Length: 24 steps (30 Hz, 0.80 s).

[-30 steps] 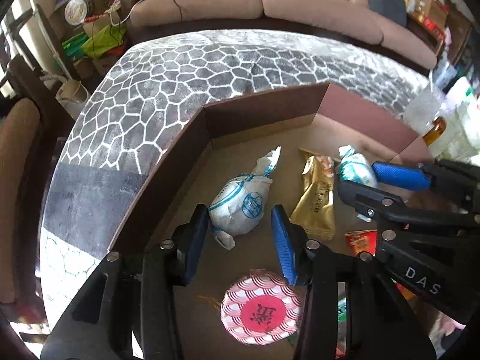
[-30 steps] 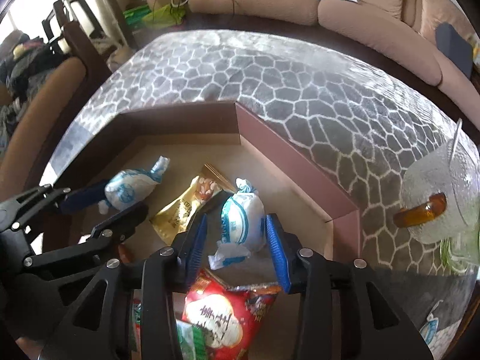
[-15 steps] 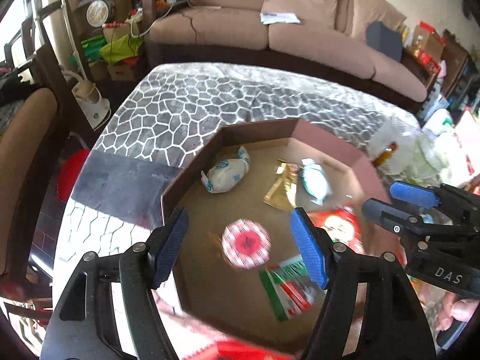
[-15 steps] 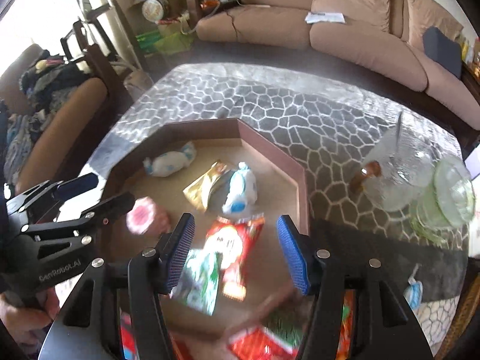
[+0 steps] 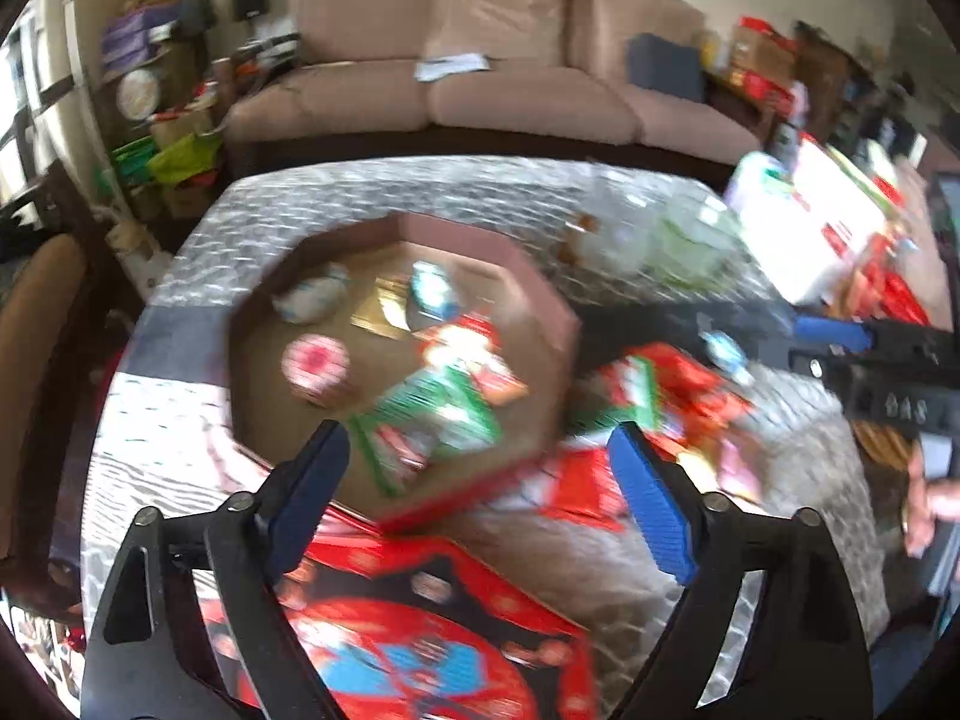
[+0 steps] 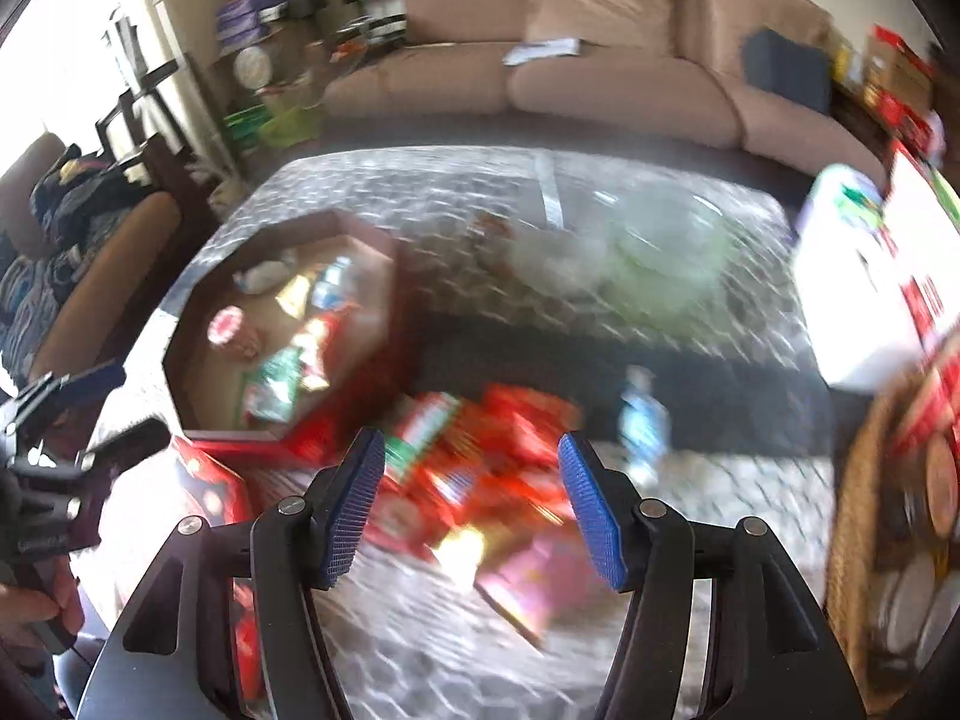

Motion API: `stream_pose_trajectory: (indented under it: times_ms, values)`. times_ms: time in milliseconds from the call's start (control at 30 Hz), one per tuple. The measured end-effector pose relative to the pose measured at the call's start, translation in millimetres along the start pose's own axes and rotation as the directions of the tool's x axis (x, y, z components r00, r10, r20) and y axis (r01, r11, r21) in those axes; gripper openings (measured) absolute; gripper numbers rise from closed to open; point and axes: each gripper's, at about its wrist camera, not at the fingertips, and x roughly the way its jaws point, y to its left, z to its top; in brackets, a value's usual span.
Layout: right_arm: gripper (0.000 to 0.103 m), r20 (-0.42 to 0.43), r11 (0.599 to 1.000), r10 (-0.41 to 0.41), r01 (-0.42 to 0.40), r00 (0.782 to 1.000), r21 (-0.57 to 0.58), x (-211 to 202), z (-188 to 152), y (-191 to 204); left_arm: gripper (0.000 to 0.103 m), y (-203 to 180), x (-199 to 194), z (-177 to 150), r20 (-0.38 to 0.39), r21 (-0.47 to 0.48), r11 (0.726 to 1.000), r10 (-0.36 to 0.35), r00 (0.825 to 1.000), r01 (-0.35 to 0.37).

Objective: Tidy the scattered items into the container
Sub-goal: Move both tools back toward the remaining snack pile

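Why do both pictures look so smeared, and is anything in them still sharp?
Left wrist view: motion blur smears the brown octagonal box and red snack packets; the left gripper stays crisp. Right wrist view: the same smear, window glare top left; the right gripper is sharp.

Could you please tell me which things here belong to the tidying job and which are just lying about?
Job: octagonal brown cardboard box; red snack packets on the table; blue-white wrapped candy.
Lying about: clear glass bowls; beige sofa; white carton.
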Motion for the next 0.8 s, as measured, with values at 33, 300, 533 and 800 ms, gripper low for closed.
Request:
stream_pose_trajectory:
  times_ms: [33, 300, 533, 800]
  values:
    - [0.062, 0.005, 1.0, -0.002, 0.002, 1.0, 0.016, -5.0, -6.5, -9.9, 0.09, -13.4, 1.3, -4.7, 0.0, 0.018, 1.0, -0.001, 1.0, 0.001]
    - [0.063, -0.011, 0.992, 0.009, -0.007, 1.0, 0.13, -16.6, -59.1, -75.1, 0.09, -79.6, 34.6, -36.3, -0.055, 0.059, 0.997, -0.041, 0.998, 0.044]
    - [0.064, -0.046, 0.983, 0.093, -0.085, 0.995, 0.162, 11.7, -99.4, -81.8, 0.09, -94.7, 69.9, -54.2, -0.066, 0.051, 0.998, 0.038, 0.997, -0.035]
    - [0.064, -0.055, 0.987, 0.15, -0.147, 0.987, 0.061, 41.4, -114.1, -47.9, 0.09, -96.3, 91.3, -58.2, -0.09, 0.029, 0.999, 0.03, 0.995, -0.028]
